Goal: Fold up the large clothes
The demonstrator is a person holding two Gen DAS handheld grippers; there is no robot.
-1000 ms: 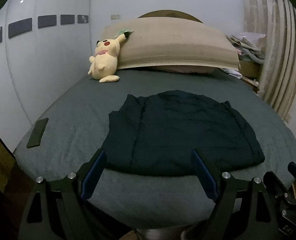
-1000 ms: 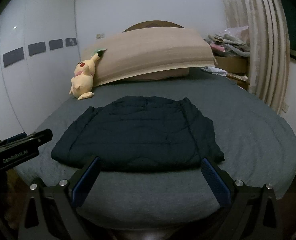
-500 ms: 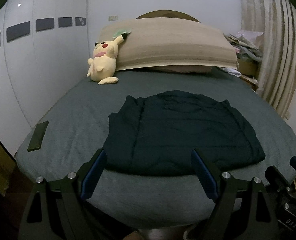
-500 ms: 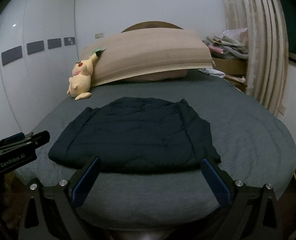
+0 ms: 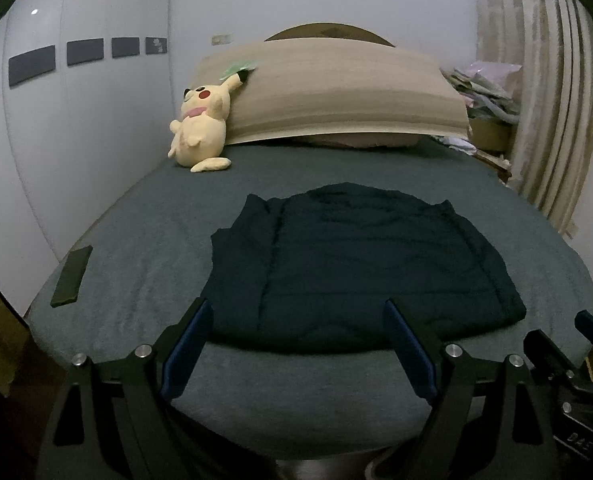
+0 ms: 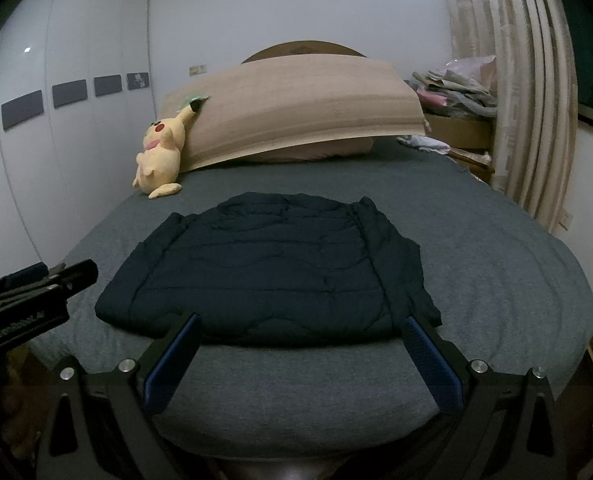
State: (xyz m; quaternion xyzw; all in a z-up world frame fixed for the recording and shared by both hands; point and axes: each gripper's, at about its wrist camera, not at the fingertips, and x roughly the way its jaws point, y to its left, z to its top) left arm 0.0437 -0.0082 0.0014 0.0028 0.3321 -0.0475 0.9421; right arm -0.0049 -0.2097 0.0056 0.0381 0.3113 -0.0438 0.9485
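Both grippers (image 5: 298, 312) (image 6: 302, 328) still open, jacket (image 5: 360, 264) unmoved

A home bedroom: a grey-sheeted bed (image 5: 144, 240) fills the view, Pikachu plush (image 5: 202, 128) at 11 o'clock, curtains (image 5: 548, 100) at 2 o'clock.

Jacket (image 5: 360, 264): dark quilted matt cloth. Bed cover (image 5: 148, 240): grey knit. Toy (image 5: 202, 128): plush.

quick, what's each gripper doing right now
Left gripper: open, holding nothing, short of the dark jacket.
Right gripper: open, holding nothing, at the jacket's near edge.
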